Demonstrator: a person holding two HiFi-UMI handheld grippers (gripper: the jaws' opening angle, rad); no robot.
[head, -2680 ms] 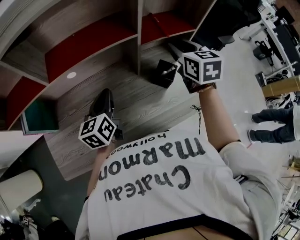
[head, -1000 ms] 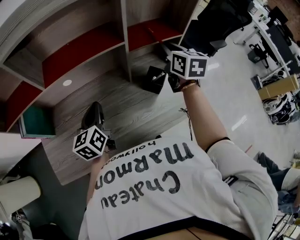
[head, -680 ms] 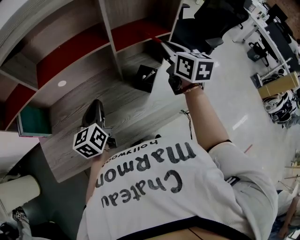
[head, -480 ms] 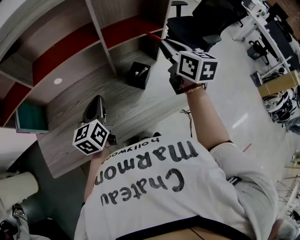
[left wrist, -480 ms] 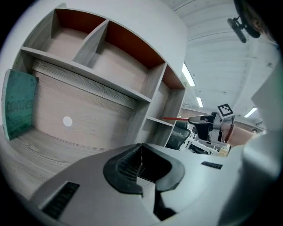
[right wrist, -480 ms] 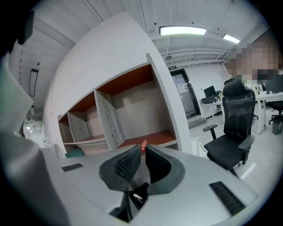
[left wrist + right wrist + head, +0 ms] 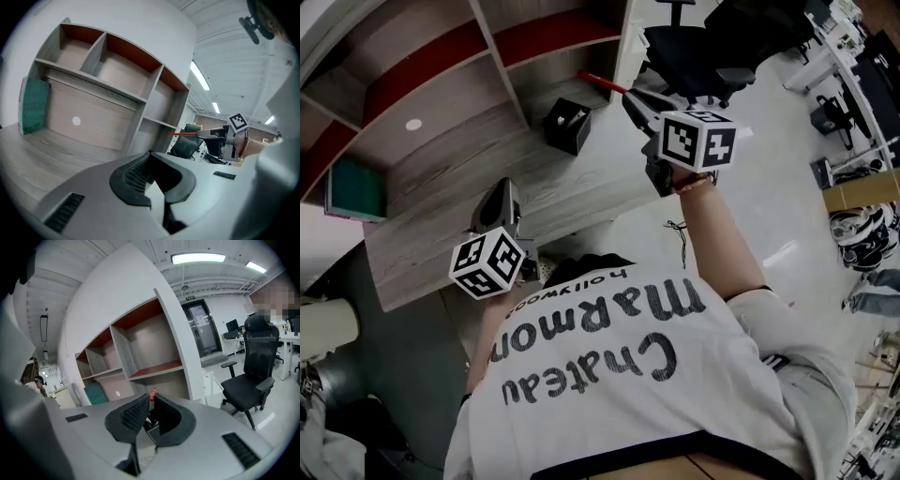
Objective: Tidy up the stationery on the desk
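Mid-carry, 1 red pen clamped in the right gripper, near the black pen holder on the desk, left gripper closed on nothing; next, likely centring above the holder, then lowering.

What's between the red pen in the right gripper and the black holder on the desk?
Nothing visible. The pen, clamped in the right gripper jaws, hangs close by the holder with only air between. The left gripper is well off to the side.

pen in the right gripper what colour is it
The pen is red, clearest in the head view.
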